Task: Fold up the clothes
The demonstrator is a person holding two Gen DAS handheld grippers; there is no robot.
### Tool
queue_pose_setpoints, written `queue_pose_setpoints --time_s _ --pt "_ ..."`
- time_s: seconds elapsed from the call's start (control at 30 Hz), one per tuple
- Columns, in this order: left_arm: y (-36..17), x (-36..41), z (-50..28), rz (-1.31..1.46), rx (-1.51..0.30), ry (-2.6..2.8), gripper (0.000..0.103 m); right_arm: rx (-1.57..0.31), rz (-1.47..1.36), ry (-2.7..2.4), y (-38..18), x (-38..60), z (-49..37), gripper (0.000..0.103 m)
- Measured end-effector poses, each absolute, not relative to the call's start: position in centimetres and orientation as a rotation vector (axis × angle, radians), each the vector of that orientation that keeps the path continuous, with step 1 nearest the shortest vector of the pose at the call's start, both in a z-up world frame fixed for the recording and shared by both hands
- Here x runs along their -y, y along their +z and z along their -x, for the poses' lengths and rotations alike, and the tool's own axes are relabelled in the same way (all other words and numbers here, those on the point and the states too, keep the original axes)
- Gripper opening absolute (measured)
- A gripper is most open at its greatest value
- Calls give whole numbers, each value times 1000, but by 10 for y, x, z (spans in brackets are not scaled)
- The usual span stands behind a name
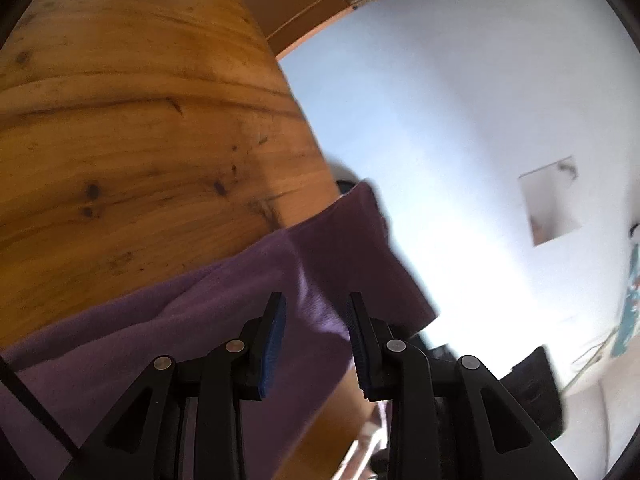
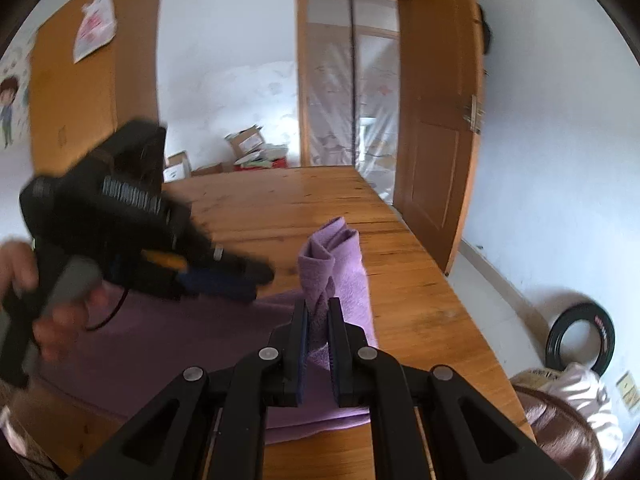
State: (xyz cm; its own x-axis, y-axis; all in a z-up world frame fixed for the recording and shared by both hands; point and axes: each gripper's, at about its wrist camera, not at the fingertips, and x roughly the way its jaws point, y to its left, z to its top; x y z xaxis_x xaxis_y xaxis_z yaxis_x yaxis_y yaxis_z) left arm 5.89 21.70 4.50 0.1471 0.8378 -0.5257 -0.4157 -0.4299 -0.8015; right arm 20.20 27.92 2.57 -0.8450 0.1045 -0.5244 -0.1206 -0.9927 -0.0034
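Observation:
A purple cloth (image 2: 168,344) lies on the wooden table (image 2: 280,204). My right gripper (image 2: 319,312) is shut on a raised fold of the purple cloth (image 2: 340,264) and holds it up above the rest. My left gripper (image 1: 316,312) is open and empty just above the purple cloth (image 1: 168,332), tilted sideways. It also shows in the right wrist view (image 2: 244,280), blurred, to the left of the raised fold, held by a hand (image 2: 24,268).
The table's right edge (image 2: 432,264) runs close to an open wooden door (image 2: 440,120). A black ring (image 2: 580,340) and a bundle of clothes (image 2: 576,404) lie on the floor at right. Cardboard boxes (image 2: 244,144) stand behind the table.

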Motion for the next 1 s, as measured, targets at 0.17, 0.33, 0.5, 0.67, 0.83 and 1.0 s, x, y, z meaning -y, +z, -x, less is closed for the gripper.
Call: queue_pose_setpoints --time_s 0.17,0.33,0.5,0.67,0.83,1.0 --pt "44 -203 -52 1340 606 1395 54 33 872 2924 17 -258 -199 9" --pt "41 -209 -55 1368 579 1379 54 80 892 2946 10 -246 -205 9" --pt "31 -217 -55 1420 572 1377 54 118 892 2973 12 -235 -207 9" --pt "29 -214 -57 1444 584 1375 54 146 885 3015 16 -223 -213 9" --pt "35 -205 -65 1432 594 1407 43 180 874 3050 20 -210 -220 9" --pt "45 -191 -71 1420 595 1440 29 208 853 3090 27 -196 -226 9"
